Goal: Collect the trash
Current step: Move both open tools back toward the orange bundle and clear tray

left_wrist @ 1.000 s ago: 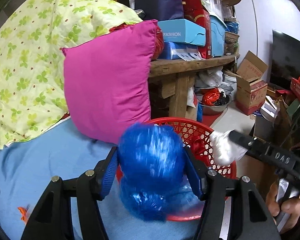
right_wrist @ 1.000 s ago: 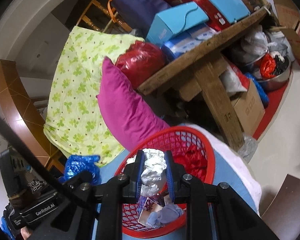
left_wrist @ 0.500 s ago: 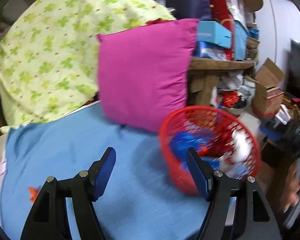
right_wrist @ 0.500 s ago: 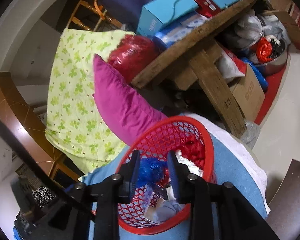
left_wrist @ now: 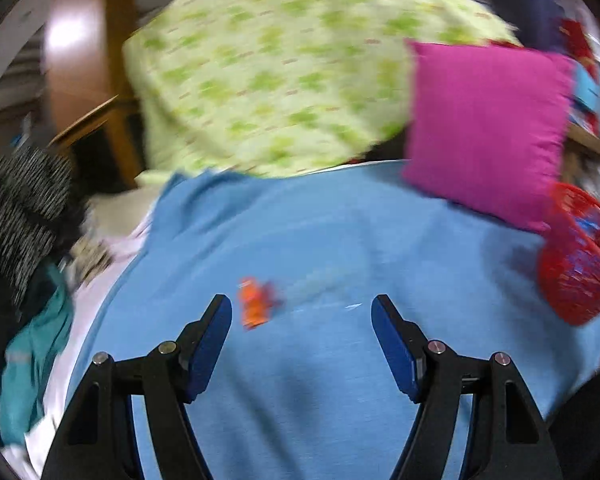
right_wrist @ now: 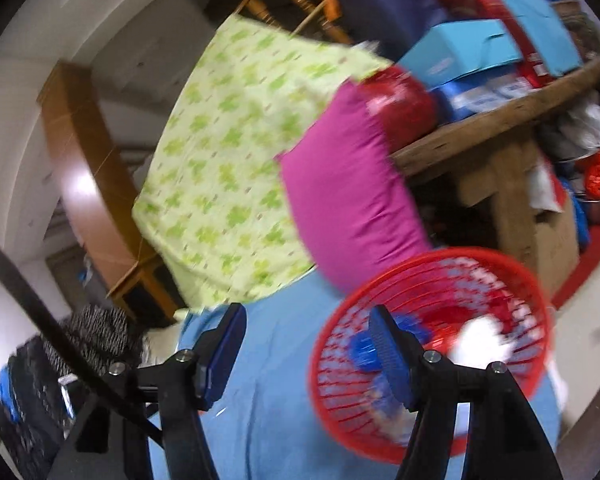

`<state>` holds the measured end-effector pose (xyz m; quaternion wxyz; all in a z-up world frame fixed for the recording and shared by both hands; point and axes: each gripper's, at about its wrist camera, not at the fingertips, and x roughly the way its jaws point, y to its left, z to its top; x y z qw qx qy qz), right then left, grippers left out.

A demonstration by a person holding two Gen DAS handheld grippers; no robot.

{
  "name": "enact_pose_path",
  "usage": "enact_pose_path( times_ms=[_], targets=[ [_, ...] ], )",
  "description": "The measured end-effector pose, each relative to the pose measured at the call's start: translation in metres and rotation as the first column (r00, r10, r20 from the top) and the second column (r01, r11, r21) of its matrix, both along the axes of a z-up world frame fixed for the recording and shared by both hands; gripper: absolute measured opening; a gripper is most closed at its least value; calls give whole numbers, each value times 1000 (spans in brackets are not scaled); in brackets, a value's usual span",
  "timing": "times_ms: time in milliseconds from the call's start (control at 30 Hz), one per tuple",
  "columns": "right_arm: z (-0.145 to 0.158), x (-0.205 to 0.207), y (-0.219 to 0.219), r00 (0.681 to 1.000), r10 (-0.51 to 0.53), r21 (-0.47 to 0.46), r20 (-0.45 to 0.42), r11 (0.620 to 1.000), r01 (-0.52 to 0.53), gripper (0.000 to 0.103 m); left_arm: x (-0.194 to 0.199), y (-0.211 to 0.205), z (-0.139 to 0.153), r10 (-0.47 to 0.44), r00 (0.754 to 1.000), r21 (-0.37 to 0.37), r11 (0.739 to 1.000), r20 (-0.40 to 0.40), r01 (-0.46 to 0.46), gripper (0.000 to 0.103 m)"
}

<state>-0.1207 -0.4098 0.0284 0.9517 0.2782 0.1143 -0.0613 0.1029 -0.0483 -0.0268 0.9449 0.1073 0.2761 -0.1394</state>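
Left wrist view shows my left gripper (left_wrist: 302, 314) spread wide with nothing between its blue pads, hanging over the blue sheet (left_wrist: 340, 248). A small orange scrap (left_wrist: 255, 306) lies on that sheet just ahead of the left pad, slightly inside the gap, and a thin pale streak beside it is too blurred for me to name. The magenta pillow (left_wrist: 486, 128) leans against the green-leafed quilt (left_wrist: 268, 68) at the far side, and the red mesh basket (left_wrist: 576, 264) sits at the right edge of the sheet, just below the pillow's corner. On my other side, the right gripper (right_wrist: 306, 330) is also spread apart and empty, held above the sheet (right_wrist: 276, 392) with its right finger overlapping the basket's (right_wrist: 440, 260) near rim in the picture. Inside the basket I can make out a blue crumpled wad (right_wrist: 364, 350) and a white crumpled piece (right_wrist: 482, 338), with something red behind them. A dark speckled garment (left_wrist: 20, 204) lies off the sheet's left edge.
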Motion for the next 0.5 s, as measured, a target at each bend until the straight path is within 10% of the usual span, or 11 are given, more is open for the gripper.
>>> enact_pose_path(
  times_ms=[267,500],
  targets=[
    [-21,95,79,960,228,-5,-161,973,-232,68,38,59,-22,170,984,-69,983,-50,-173,73],
    [-66,191,128,850,431,196,-303,901,-387,68,64,72,-42,202,978,-112,972,-46,-206,73]
  ],
)
